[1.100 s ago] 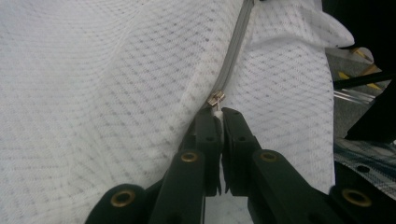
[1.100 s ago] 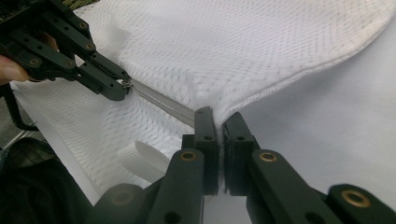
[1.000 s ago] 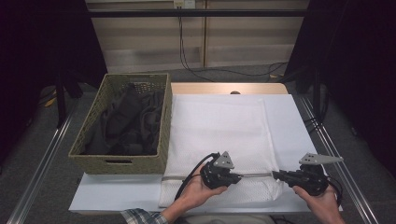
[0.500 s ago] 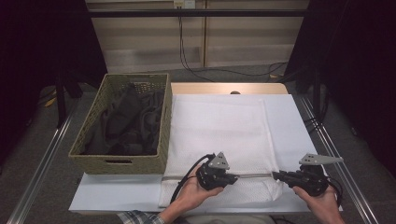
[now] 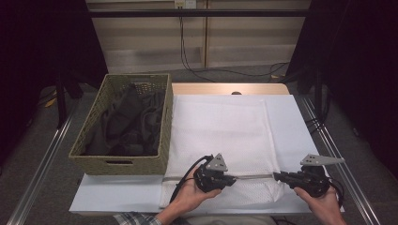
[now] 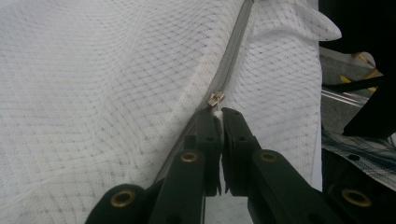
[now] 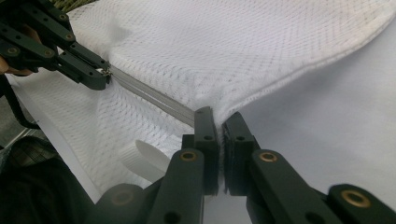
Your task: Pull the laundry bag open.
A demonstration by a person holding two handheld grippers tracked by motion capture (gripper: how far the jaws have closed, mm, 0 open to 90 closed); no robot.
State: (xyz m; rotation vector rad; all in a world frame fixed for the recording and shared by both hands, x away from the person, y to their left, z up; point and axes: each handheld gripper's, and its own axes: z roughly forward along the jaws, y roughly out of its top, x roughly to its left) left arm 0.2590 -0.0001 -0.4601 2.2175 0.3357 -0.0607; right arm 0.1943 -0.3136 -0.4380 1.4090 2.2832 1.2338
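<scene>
A white mesh bag (image 5: pixel 220 126) lies flat on the table, with a grey zipper (image 5: pixel 253 176) running along its near edge. My left gripper (image 5: pixel 233 178) is shut on the zipper pull (image 6: pixel 215 99), its jaws pressed together right behind the metal slider. My right gripper (image 5: pixel 275 176) faces it from the right, shut on the bag's edge at the end of the zipper (image 7: pixel 154 98). In the right gripper view the left gripper (image 7: pixel 100 77) shows farther along the zipper. The stretch of zipper between the two grippers is taut and straight.
A woven basket (image 5: pixel 117 165) with dark clothes (image 5: pixel 126 126) in it stands left of the bag on the white tabletop (image 5: pixel 117 194). The table's right edge (image 5: pixel 324 140) is close to my right hand. Cables lie on the floor behind the table.
My left gripper has slid a little to the left along the zipper, so more grey zipper shows between the two grippers. The right gripper has stayed put.
</scene>
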